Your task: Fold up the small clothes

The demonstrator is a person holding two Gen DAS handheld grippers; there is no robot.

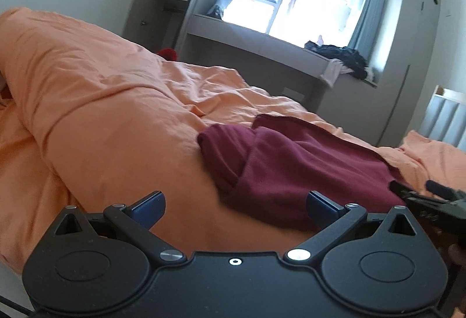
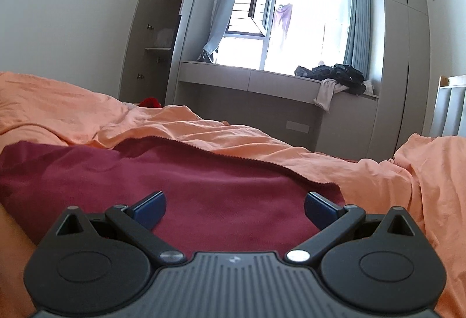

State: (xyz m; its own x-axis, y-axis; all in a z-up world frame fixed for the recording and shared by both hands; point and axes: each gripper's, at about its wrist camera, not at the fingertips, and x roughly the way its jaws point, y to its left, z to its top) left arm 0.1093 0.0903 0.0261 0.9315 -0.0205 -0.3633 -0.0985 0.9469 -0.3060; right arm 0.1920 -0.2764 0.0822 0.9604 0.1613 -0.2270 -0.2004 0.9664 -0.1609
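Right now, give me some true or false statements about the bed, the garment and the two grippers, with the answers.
1. The maroon garment lies on an orange duvet. True.
2. The left gripper is clamped on the garment. False: its jaws are spread, holding nothing.
3. The right gripper is open above the garment. True.
4. The cupboard door is closed. False: it stands open.
5. Dark clothes sit on the window ledge. True.

You get no readable text, label, brand or number in either view. Only mark: small pale emblem on ribbed grey plastic housing of right gripper, near bottom centre, too small to read. Faint pale specks on black plastic body of that gripper at far right edge of left wrist view, illegible.
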